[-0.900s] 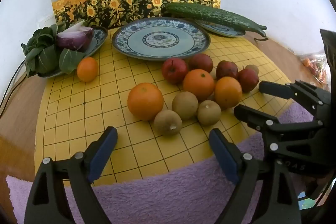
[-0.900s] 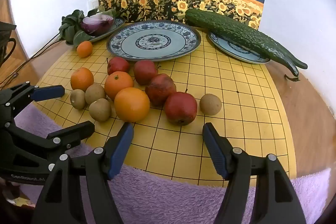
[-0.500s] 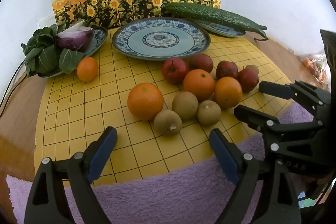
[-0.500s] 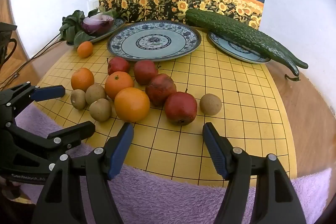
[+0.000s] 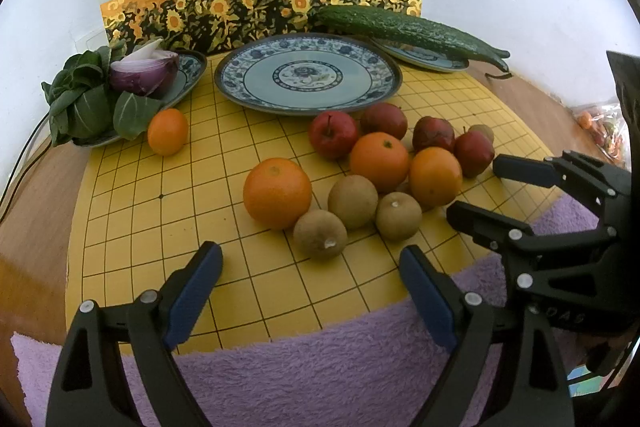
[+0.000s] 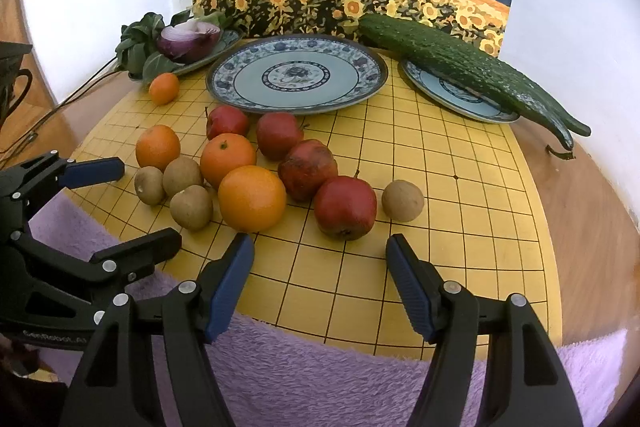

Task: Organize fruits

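Observation:
A pile of fruit lies on the yellow grid board (image 5: 132,211): oranges such as the nearest orange (image 5: 277,193) (image 6: 252,197), several red apples such as the front apple (image 6: 345,207) (image 5: 473,153), and brown kiwis, the nearest kiwi (image 5: 320,233) just ahead of my left gripper. A lone kiwi (image 6: 402,200) lies right of the pile. A small tangerine (image 5: 167,131) (image 6: 164,88) lies apart at the left. The empty blue-and-white plate (image 5: 308,77) (image 6: 297,75) stands behind the pile. My left gripper (image 5: 310,267) is open and empty, as is my right gripper (image 6: 320,259).
A dish with greens and half a red onion (image 5: 144,73) (image 6: 188,39) stands at the back left. A cucumber (image 5: 408,29) (image 6: 472,73) lies across a small plate at the back right. A purple towel (image 5: 320,371) covers the near edge. A sunflower painting leans on the wall.

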`<state>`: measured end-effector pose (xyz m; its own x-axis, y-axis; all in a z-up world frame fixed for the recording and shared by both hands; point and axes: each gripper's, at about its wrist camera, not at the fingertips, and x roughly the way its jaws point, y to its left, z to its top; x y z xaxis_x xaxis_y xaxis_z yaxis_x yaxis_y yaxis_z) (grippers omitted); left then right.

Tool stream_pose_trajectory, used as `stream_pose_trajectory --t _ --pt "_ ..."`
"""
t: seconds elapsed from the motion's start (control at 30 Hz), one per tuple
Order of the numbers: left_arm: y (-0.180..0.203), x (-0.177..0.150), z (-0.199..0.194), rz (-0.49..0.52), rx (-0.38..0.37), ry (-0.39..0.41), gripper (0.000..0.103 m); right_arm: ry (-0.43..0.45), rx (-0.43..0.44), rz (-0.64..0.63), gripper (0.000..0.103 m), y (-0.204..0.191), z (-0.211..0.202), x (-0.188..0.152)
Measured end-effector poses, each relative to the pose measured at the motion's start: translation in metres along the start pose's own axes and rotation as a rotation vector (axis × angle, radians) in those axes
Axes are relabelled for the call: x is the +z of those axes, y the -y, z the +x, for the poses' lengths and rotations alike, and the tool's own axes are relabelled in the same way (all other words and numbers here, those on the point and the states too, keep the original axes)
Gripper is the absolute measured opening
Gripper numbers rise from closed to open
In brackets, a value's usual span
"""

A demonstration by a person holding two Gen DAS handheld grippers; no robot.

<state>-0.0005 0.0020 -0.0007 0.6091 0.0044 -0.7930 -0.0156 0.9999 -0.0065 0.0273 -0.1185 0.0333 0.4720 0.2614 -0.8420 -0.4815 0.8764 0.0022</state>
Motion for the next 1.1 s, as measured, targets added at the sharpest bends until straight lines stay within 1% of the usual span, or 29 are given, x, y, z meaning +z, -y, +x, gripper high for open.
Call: stream_pose_trajectory --t 1.1 --pt "0.0 0.0 0.0 -0.001 0.0 0.0 0.093 -0.003 0.001 -0.002 0.071 -0.0017 0.0 0.0009"
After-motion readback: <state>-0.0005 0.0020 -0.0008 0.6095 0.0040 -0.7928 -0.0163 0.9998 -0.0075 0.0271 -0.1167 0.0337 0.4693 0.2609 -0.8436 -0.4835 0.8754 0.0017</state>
